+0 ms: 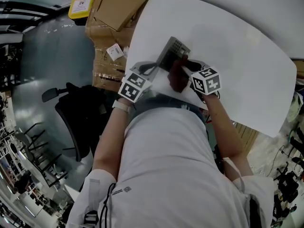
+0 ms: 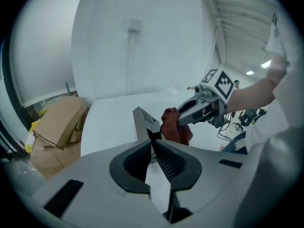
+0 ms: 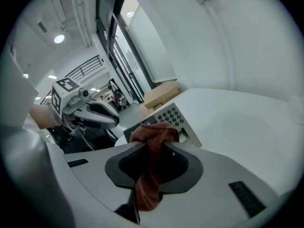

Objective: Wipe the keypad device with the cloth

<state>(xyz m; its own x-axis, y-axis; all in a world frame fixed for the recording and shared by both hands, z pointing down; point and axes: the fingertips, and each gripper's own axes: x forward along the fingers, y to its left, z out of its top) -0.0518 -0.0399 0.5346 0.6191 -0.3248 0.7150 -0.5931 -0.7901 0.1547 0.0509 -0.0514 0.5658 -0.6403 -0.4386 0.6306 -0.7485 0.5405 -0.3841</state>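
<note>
While boxes flank the table, cloth overlaps keypad device.

The cloth hides part of the keypad device, whose key markings are unreadably small.

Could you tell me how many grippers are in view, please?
2: the left gripper is shut on the keypad's edge; the right gripper, beside it, clamps the cloth.

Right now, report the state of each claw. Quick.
Left claw: closed on the edge of the keypad device.
Right claw: closed on the cloth.
</note>
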